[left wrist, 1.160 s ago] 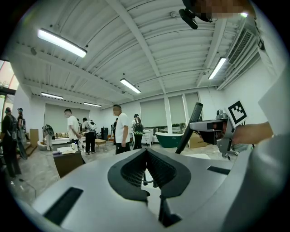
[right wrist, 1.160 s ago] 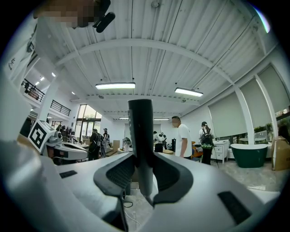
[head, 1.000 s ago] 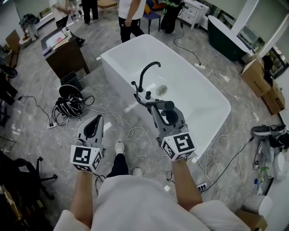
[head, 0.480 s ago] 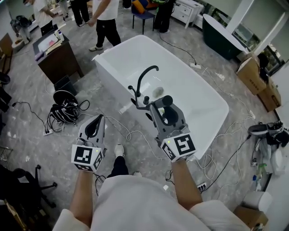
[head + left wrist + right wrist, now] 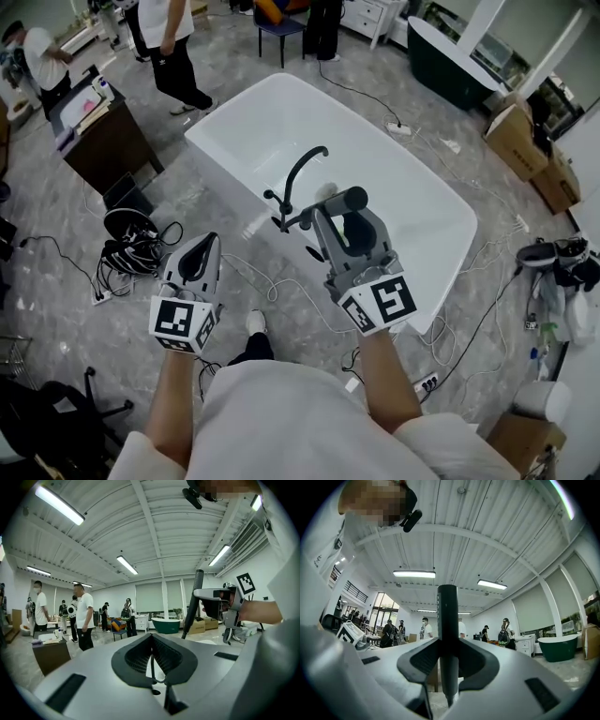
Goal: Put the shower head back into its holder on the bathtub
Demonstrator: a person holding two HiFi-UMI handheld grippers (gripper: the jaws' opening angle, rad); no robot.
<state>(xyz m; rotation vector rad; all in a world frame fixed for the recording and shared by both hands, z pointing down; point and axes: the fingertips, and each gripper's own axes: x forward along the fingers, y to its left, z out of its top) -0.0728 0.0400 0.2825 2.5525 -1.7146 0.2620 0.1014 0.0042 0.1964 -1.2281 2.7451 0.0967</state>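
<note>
Only the head view shows us the white bathtub (image 5: 234, 183), with its black faucet (image 5: 298, 176) at the near rim. The right gripper (image 5: 342, 212) is over that rim. Its own view shows us the jaws clamped on the dark shower head (image 5: 448, 630), which stands upright. The left gripper (image 5: 208, 240), short of the bathtub, is closed and empty. In the bathtub we see one small pale thing that we cannot identify.

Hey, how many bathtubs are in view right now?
2. A white bathtub stands mid-floor, beside the black faucet. A dark green bathtub stands farther back, at the head view's upper right. More could be hidden outside the frame.
</note>
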